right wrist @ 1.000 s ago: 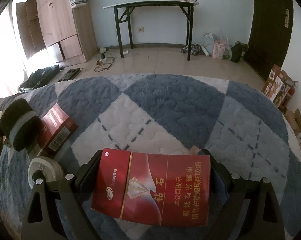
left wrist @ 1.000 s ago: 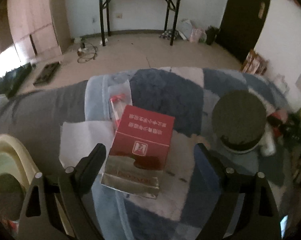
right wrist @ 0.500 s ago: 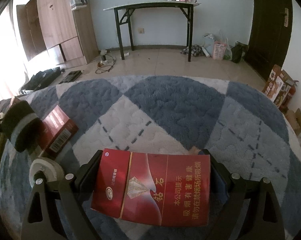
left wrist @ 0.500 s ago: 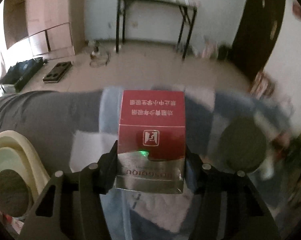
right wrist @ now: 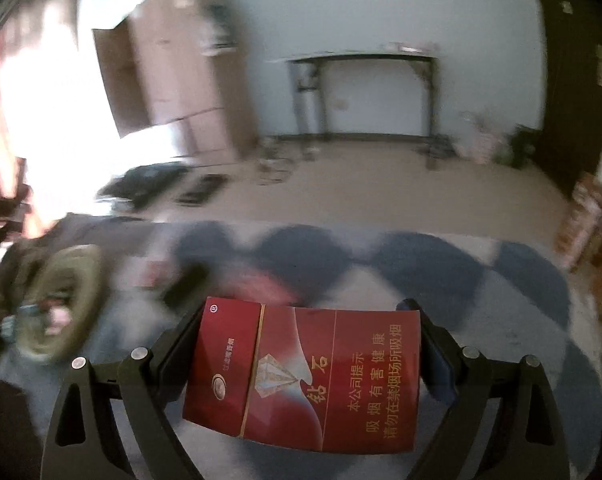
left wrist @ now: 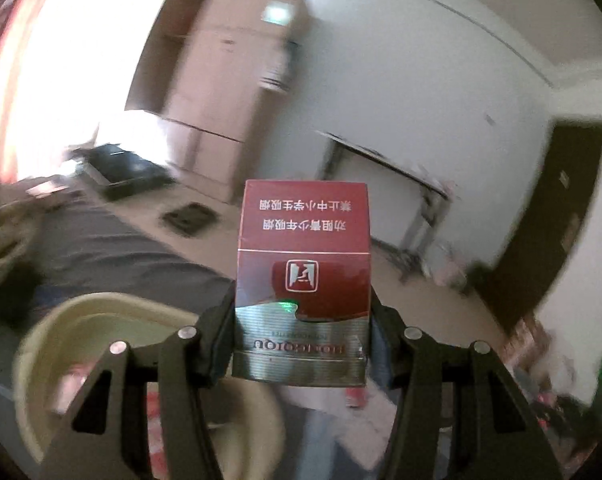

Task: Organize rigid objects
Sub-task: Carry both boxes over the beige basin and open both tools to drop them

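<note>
Red-and-silver pack (left wrist: 303, 280), red diamond-printed pack (right wrist: 305, 376)

Glossy red-and-silver cardboard pack (left wrist: 303, 280); plush blue-white quilted blanket (right wrist: 441, 268).

pack (left wrist: 303, 280) between left jaws, above basin (left wrist: 37, 344) | carton (right wrist: 305, 376) between right jaws

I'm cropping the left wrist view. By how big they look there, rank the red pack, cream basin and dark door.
1. cream basin
2. red pack, enlarged by nearness to the camera
3. dark door
</note>
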